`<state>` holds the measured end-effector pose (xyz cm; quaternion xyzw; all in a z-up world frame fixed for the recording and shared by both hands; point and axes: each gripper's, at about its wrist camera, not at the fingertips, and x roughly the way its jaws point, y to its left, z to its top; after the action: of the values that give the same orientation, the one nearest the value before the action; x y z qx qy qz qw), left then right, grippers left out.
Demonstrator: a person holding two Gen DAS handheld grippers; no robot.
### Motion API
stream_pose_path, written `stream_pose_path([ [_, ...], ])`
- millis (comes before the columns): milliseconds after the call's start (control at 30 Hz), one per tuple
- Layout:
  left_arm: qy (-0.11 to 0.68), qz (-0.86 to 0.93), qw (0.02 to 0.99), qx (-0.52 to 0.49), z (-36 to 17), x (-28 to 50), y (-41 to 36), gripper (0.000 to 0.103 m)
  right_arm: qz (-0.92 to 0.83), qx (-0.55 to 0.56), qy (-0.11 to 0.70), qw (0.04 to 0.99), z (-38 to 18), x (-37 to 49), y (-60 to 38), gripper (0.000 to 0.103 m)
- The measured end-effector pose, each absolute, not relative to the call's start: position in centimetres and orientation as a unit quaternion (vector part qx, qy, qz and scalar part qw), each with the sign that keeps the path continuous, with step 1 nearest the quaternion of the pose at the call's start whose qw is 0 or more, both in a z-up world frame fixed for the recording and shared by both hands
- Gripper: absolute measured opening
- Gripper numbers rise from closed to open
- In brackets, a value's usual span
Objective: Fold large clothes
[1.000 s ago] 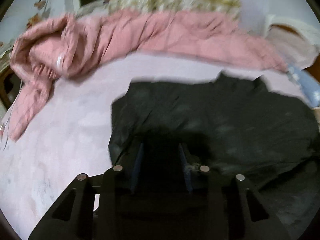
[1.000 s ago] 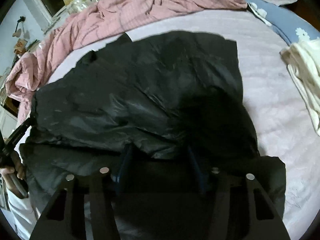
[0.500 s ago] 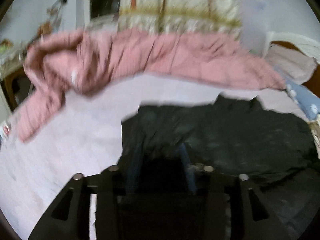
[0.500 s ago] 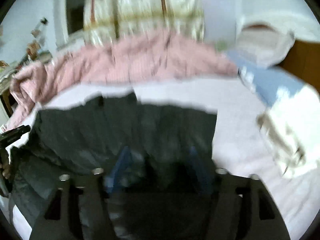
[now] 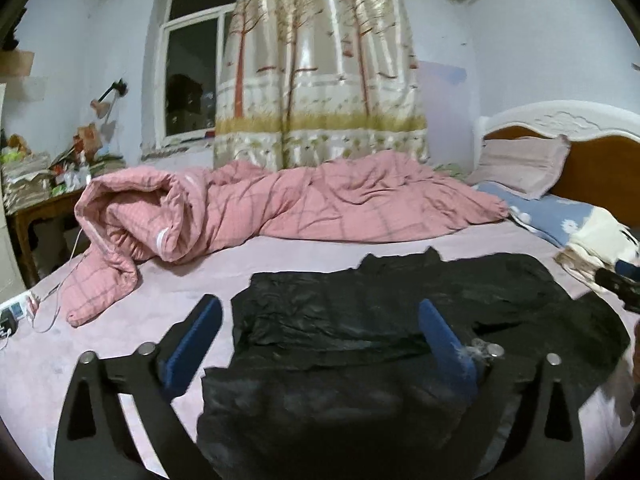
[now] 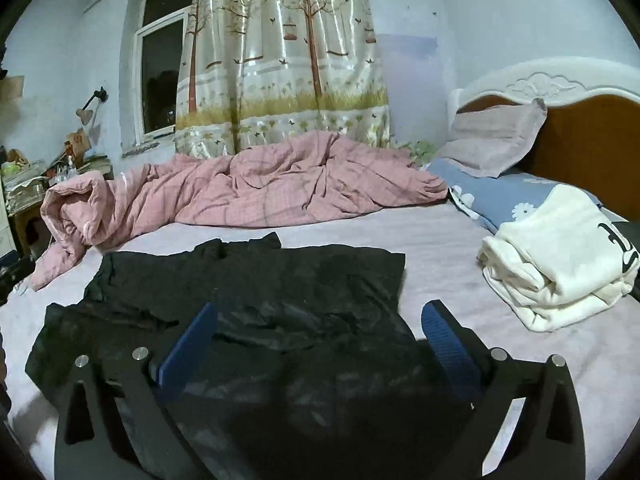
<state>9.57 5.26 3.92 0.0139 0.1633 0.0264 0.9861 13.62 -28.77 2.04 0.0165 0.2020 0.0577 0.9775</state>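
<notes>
Both grippers are hanging above the near edge of the bed, pointing slightly down at it. Left gripper [image 5: 320, 316]: jaws have just been opening, now standing wide apart, nothing clamped; the black garment [image 5: 400, 320] is lying below and between the blue pads, not touched by them as far as I can tell. Right gripper [image 6: 320, 316]: same, jaws have just been opening, wide apart, empty.

Garment is lying folded and rumpled on the lilac sheet [image 6: 420, 240], in the near half of the bed, at 6 o'clock in both views.

Surface: pink checked quilt [image 5: 300, 208] is bunching along the far edge, 9 to 1 o'clock, one end drooping toward the near left. Grey pillow [image 6: 492, 140] is leaning on the wood-and-white headboard [image 6: 580, 120] at 2 o'clock, with a blue flowered pillow [image 6: 504, 196] lying below it. Folded white clothing [image 6: 560, 256] is sitting at 3 o'clock, apart from the garment.

Room: tree-print curtain [image 5: 320, 80] is hanging at 12, dark window [image 5: 192, 60] at 11, cluttered table [image 5: 40, 184] at 9, pale blue walls.
</notes>
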Motion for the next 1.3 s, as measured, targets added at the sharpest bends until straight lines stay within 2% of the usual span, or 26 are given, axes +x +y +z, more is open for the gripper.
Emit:
stream_pose_path([
  [167,0.14,0.012,0.989,0.034,2.8,6.9,2.9,0.103,0.056,0.041,0.176,0.982,1.9,11.0,-29.0,0.103],
  [400,0.118,0.014,0.992,0.05,1.3,4.6,0.9,0.103,0.015,-0.06,0.162,0.985,0.7,9.7,-27.2,0.103],
  [533,0.123,0.013,0.991,0.05,0.8,4.3,0.5,0.103,0.024,-0.045,0.162,0.986,0.8,9.5,-27.0,0.103],
  [933,0.172,0.011,0.983,0.059,-1.3,5.0,-0.8,0.103,0.056,-0.063,0.196,0.977,-0.5,9.8,-25.3,0.103],
  [1300,0.228,-0.004,0.971,0.071,-4.2,4.4,-2.0,0.103,0.075,-0.045,0.265,0.96,-2.7,9.0,-24.9,0.103],
])
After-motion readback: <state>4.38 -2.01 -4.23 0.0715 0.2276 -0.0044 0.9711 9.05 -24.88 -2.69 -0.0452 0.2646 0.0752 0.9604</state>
